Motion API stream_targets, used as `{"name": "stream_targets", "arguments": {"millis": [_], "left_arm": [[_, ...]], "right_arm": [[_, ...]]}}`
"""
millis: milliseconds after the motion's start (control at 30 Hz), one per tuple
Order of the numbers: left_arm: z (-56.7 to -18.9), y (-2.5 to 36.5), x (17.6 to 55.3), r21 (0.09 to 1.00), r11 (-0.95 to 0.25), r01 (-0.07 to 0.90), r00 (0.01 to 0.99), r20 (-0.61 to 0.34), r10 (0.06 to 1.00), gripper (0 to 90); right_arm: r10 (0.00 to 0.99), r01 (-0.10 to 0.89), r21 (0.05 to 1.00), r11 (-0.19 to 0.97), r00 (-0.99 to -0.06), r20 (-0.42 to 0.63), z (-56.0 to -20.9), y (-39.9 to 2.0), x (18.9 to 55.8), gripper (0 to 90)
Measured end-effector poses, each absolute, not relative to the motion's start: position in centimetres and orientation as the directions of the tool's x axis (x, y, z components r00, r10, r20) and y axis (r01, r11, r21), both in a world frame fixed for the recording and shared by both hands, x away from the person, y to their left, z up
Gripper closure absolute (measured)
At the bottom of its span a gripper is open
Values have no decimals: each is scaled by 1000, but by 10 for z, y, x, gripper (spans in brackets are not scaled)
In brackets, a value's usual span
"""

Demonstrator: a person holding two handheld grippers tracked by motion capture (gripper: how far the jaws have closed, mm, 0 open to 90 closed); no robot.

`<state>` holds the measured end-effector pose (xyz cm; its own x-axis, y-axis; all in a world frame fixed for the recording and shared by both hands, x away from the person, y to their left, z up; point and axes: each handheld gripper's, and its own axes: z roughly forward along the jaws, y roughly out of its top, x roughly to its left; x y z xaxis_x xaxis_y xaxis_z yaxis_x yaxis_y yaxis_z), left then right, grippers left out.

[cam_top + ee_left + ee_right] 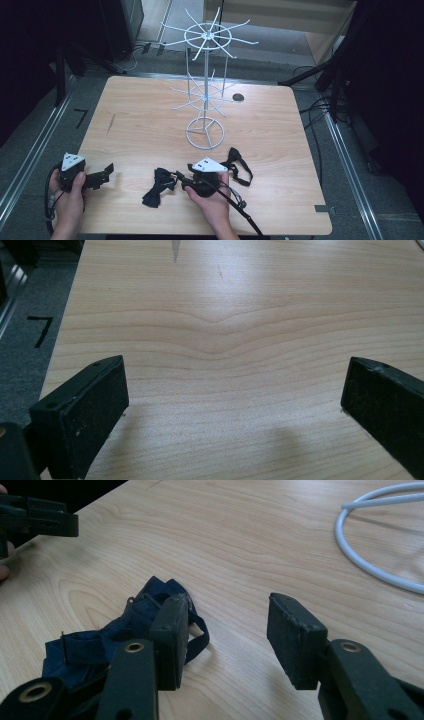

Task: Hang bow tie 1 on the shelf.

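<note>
Bow tie (150, 615): dark navy, on the table just left of the right gripper (227, 635); soft, light, floppy, best pinched at its knot.
Right gripper: jaws half apart, nothing between.
Left gripper (232, 405): wide open, over bare wood.
Count: two bow ties, second (239, 165) behind the right hand; one white wire rack (205, 90).

A lab-like recording space: a bare wooden table (280, 150) on grey carpet; metal floor rails (350, 165); loose cables (315, 107); dark stands around.
</note>
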<state>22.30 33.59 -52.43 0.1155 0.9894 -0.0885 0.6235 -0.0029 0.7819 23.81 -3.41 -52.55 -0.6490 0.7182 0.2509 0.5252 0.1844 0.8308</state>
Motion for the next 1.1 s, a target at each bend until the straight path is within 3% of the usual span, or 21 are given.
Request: {"name": "stream_targets", "arguments": {"millis": [267, 367, 600, 967, 1100], "left_arm": [[-524, 336, 223, 782, -4, 624, 118, -89, 989, 0], [-525, 336, 223, 781, -4, 625, 118, -89, 989, 0], [-525, 336, 223, 781, -4, 625, 118, -89, 989, 0], [-525, 336, 224, 780, -4, 626, 120, -91, 989, 0], [-525, 336, 224, 781, -4, 625, 119, -90, 989, 0]], "right_arm": [[722, 540, 816, 204, -646, 247, -531, -28, 239, 565], [714, 575, 799, 177, -634, 298, -533, -26, 241, 605], [729, 581, 784, 219, -631, 264, -538, -19, 242, 645], [734, 578, 770, 271, -641, 223, -543, -16, 241, 801], [730, 573, 765, 293, -651, 208, -542, -17, 239, 900]]}}
